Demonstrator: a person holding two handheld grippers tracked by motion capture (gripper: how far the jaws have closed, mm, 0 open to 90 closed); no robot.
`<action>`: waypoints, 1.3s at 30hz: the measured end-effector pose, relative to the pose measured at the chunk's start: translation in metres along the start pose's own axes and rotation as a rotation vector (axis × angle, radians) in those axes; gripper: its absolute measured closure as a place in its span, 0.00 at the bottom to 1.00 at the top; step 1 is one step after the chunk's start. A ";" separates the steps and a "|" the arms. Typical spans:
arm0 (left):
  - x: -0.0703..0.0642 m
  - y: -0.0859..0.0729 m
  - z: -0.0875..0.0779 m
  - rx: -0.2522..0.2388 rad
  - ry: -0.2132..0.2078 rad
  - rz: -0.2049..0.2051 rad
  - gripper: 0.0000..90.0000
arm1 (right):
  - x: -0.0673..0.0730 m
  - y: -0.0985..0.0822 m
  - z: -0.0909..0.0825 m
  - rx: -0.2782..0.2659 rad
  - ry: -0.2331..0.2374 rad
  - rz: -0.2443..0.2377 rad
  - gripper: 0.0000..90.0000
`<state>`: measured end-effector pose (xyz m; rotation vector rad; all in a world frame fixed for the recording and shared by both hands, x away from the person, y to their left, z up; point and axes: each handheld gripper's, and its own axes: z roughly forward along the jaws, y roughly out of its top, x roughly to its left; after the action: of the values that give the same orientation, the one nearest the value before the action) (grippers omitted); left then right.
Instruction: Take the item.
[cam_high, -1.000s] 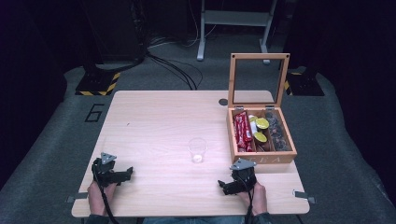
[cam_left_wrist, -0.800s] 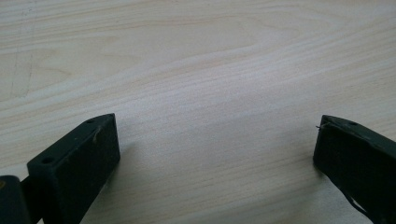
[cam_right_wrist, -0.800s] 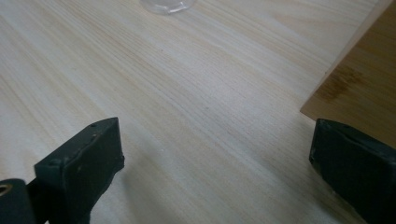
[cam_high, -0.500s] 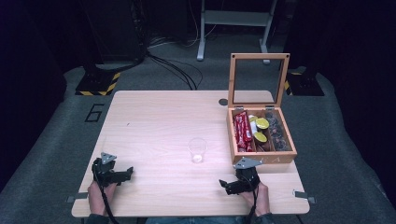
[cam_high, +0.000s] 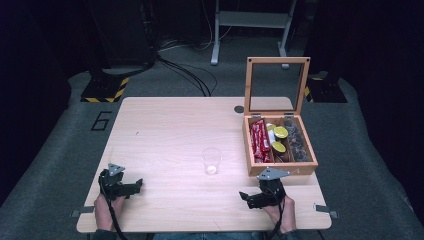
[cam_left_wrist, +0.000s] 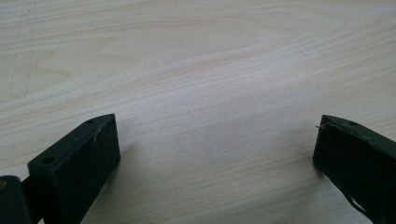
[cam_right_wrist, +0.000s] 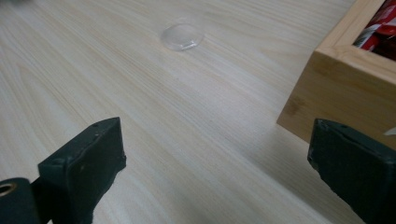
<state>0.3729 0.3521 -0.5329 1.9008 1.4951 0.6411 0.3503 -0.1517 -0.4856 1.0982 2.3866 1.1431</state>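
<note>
right hand-held gripper (cam_high: 252, 199) gapes beside wooden box (cam_high: 283, 169) holding red packets (cam_high: 258, 141).

We count one clear plastic cup (cam_high: 211, 161) on one wooden table (cam_high: 165, 130), and one wooden box (cam_high: 280, 167) with one glass-paned lid (cam_high: 276, 85) standing open. Inside it we make out two lime halves (cam_high: 280, 133) — the red packets (cam_high: 257, 141) and dark pieces (cam_high: 296, 141) are too small to count. Two grippers — left (cam_high: 131, 187), right (cam_high: 249, 198).

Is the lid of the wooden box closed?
No, the wooden box has its glass lid standing upright, so the snacks inside show.
</note>
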 end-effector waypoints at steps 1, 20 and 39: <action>0.000 0.000 0.000 -0.001 0.000 0.001 0.00 | 0.000 0.001 -0.003 0.002 -0.001 0.005 0.04; 0.000 0.000 0.000 0.000 0.000 0.001 0.00 | -0.049 0.011 -0.063 -0.078 -0.108 0.085 0.04; 0.000 0.000 0.000 0.000 -0.001 -0.001 0.00 | -0.141 0.017 -0.083 -0.078 -0.217 0.230 0.32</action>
<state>0.3731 0.3522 -0.5329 1.9005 1.4948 0.6396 0.4098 -0.2939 -0.4288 1.4198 2.0754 1.1123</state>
